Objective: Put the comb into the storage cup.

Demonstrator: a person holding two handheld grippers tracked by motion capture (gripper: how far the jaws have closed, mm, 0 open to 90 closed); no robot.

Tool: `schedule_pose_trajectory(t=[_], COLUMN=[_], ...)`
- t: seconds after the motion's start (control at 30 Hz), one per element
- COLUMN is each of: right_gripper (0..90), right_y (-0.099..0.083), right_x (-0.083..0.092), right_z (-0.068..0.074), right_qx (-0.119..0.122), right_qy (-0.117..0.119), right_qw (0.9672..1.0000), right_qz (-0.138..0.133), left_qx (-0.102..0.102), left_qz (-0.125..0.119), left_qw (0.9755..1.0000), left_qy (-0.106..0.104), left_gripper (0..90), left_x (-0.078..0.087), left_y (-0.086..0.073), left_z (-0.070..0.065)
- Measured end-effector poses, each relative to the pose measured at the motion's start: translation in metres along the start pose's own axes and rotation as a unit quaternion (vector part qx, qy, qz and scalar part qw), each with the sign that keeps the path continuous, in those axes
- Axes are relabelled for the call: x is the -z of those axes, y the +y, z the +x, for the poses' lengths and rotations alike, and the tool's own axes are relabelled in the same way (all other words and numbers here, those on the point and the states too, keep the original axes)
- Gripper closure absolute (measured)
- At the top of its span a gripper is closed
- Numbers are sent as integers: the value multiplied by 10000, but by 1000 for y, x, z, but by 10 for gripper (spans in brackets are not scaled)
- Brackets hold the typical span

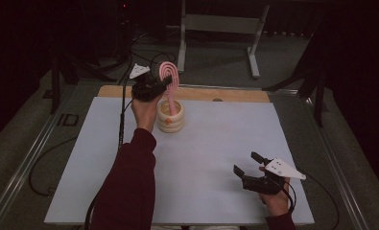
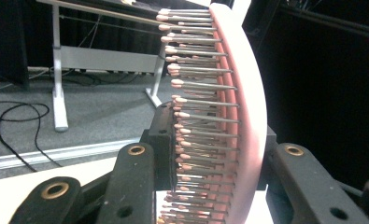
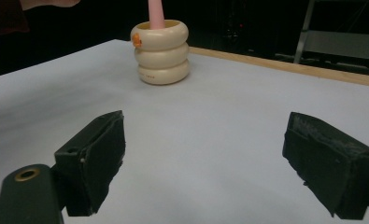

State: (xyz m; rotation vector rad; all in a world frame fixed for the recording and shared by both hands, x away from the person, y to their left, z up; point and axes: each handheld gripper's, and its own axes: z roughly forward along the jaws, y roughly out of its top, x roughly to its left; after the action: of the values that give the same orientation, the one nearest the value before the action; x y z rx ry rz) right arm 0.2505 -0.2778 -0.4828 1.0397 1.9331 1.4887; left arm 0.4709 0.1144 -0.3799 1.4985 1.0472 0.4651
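The left hand-held gripper point(image 1: 154, 86) is clamped on the head of a pink hairbrush point(image 1: 169, 76), whose handle stands in a cream ribbed holder point(image 1: 170, 116) at the far left of the table point(image 1: 216, 143). The step looks like seating or lifting the hairbrush; either way, keep it upright and move straight along the holder's axis so the light holder does not tip. The right hand-held gripper point(image 1: 248, 167) rests near right, jaws wide apart, empty.

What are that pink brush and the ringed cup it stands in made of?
Brush: looks like smooth matte pink plastic, with thin grey pins, likely metal or plastic, tipped in pink beads. Cup: cream, softly glossy stacked rings, probably plastic or glazed ceramic; the look leaves it open.
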Motion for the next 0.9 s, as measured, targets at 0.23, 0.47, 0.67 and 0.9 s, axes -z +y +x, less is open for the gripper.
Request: schedule_pose_trajectory(t=[0.23, 0.47, 0.67, 0.9], right_gripper=[133, 134, 135, 136], right_y=[0, 0, 0, 0], right_x=[0, 0, -1, -1], right_z=[0, 0, 1, 0], right_qx=[15, 19, 18, 13], right_qy=[11, 8, 30, 34], right_qw=[10000, 10000, 10000, 10000], right_qz=[-1, -1, 8, 10], left_qx=[31, 190, 254, 239], left_qz=[68, 61, 114, 136], left_qw=[10000, 9998, 9996, 9996], left_qy=[-4, 37, 69, 51], left_gripper=[647, 647, 647, 647], left_x=[-4, -4, -5, -8], left_y=[-6, -16, -23, -25], left_z=[0, 7, 12, 10])
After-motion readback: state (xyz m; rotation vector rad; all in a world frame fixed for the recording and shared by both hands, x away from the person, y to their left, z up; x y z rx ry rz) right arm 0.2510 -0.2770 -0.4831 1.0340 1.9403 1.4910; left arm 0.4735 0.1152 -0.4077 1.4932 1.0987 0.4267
